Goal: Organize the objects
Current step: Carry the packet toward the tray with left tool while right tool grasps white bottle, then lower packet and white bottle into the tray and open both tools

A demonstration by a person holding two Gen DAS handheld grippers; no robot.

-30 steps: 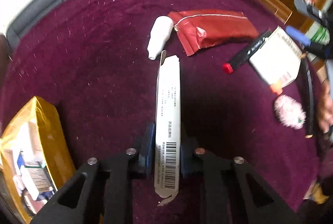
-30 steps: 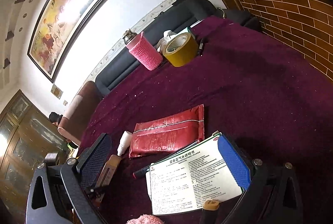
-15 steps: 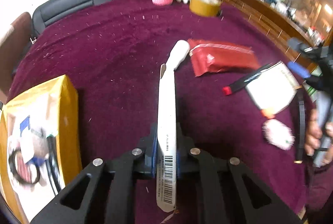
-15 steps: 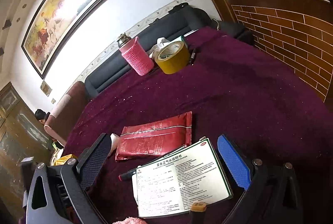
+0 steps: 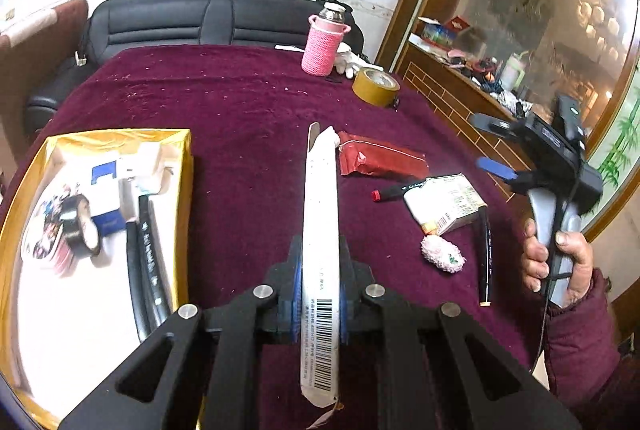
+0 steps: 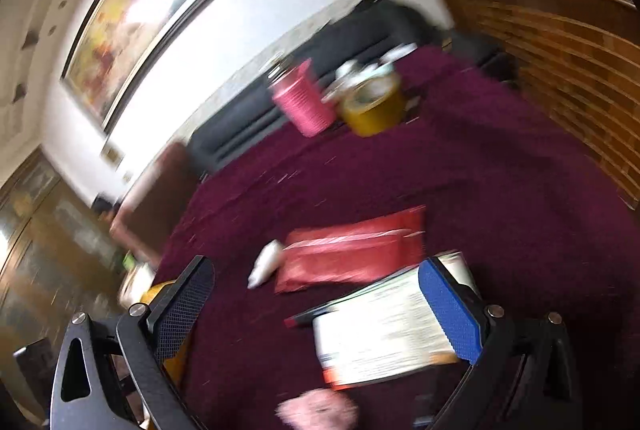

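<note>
Lift-off is complete: the white barcoded carton (image 5: 320, 230), clamped in the left gripper (image 5: 320, 294), has been raised off the surface (image 5: 248, 110) toward the gold box (image 5: 176, 166) at nine o'clock. The right gripper (image 6: 316, 310) hangs wide, empty.

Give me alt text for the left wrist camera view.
The left tool is shut on a long white box above a maroon table. A gold tray of items sits left; a red pouch and marker lie right.
</note>
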